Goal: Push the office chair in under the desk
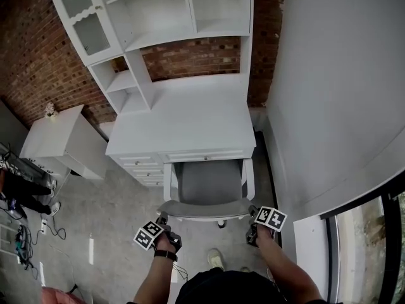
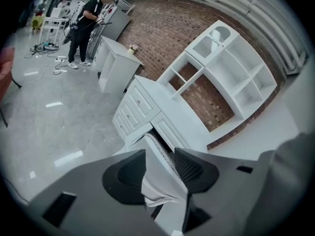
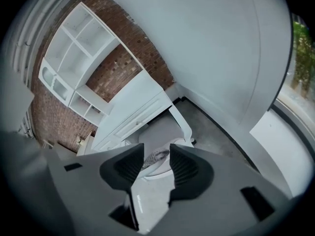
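Observation:
The office chair point(image 1: 205, 182) has a grey seat and white frame; its seat is tucked partly under the white desk point(image 1: 190, 122), and its curved back rail point(image 1: 205, 209) faces me. My left gripper point(image 1: 163, 220) hovers at the rail's left end and my right gripper point(image 1: 252, 213) at its right end. In the left gripper view the left gripper point(image 2: 160, 168) is open, with the white back edge of the chair point(image 2: 153, 149) showing in the gap. The right gripper point(image 3: 156, 165) is open with nothing between its fingers, the chair point(image 3: 160, 134) and desk point(image 3: 133, 102) beyond.
A white hutch point(image 1: 158, 24) stands on the desk, with drawers point(image 1: 142, 166) left of the chair. A white wall point(image 1: 335, 94) lies close on the right. A small white cabinet point(image 1: 60, 141), a person point(image 2: 86, 23) and floor cables point(image 1: 25, 239) are on the left.

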A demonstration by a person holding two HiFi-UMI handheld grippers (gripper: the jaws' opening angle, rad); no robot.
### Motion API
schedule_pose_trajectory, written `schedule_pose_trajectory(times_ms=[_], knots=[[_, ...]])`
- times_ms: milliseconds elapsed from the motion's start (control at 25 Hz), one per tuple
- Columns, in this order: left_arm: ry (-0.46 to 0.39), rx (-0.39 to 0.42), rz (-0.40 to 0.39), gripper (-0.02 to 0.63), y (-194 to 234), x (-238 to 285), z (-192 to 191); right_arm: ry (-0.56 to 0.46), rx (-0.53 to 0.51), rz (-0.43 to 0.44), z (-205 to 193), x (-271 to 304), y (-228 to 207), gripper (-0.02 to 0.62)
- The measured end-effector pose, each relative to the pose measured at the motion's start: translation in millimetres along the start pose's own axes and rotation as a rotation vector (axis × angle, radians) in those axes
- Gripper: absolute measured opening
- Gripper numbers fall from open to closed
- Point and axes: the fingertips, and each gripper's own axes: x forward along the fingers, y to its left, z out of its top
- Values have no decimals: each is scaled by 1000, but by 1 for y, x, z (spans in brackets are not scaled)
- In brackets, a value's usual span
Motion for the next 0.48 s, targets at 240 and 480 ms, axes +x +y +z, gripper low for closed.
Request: schedule_pose_trajectory(times_ms=[240,480], knots=[[-29,28,-80,159,-32,-30,-11,-57,-83,71,10,-34,20,94],[-27,73,-189,127,-80,-52,-25,-77,-171,189,14,-59,52,50]])
